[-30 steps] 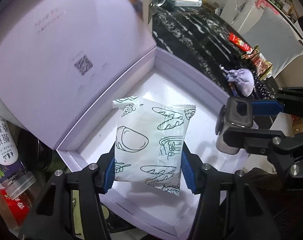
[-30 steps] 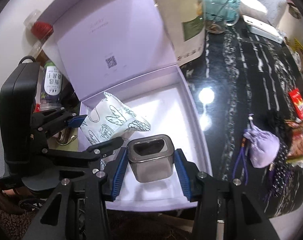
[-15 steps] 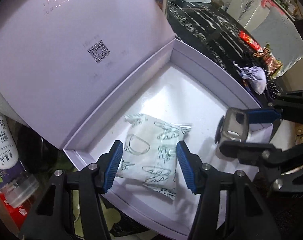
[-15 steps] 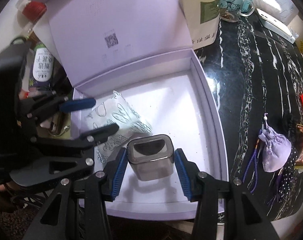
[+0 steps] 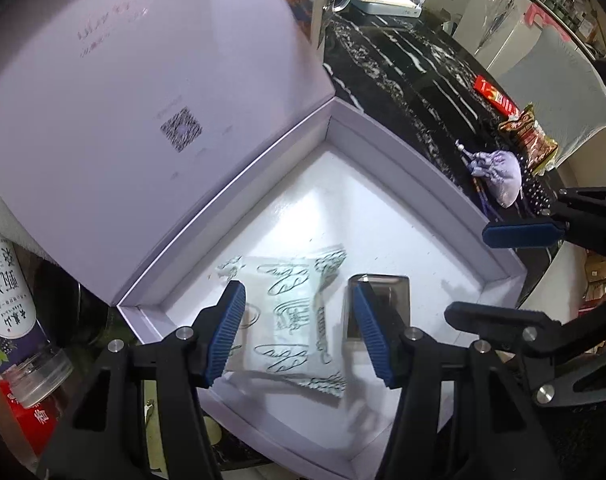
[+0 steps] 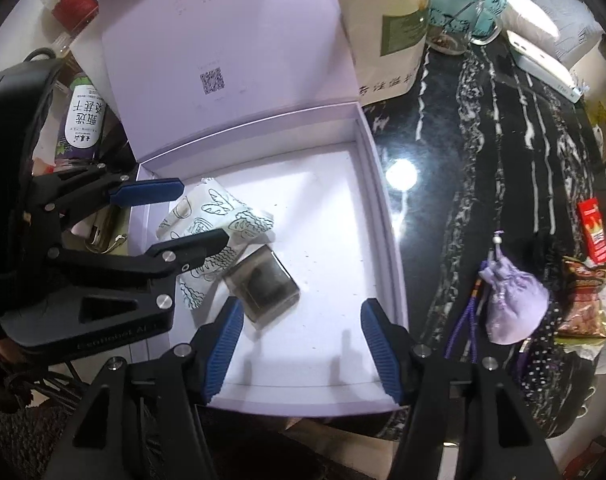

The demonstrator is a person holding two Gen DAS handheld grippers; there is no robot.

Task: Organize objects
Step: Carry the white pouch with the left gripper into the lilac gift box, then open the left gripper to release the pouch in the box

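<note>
An open lilac box (image 5: 431,184) (image 6: 387,216) with its lid raised holds a white snack packet (image 5: 291,316) (image 6: 219,216) printed with bread drawings, and a small metal tin (image 5: 383,304) (image 6: 263,284) lying beside it. My left gripper (image 5: 299,332) is open above the packet and tin, touching neither; it also shows in the right wrist view (image 6: 171,216). My right gripper (image 6: 299,344) is open and empty over the box's near edge, just in front of the tin; one blue pad of it shows in the left wrist view (image 5: 523,236).
On the black marble counter (image 6: 483,128) right of the box lie a lilac drawstring pouch (image 6: 511,304) (image 5: 499,176), a red packet (image 6: 593,228) and a brown snack bag (image 6: 583,300). A paper bag (image 6: 383,24) stands behind the box. A bottle (image 6: 83,124) (image 5: 7,300) stands left.
My left gripper let go of the packet, which now lies in the box. My right gripper opened and released the tin, which now lies tipped beside the packet.
</note>
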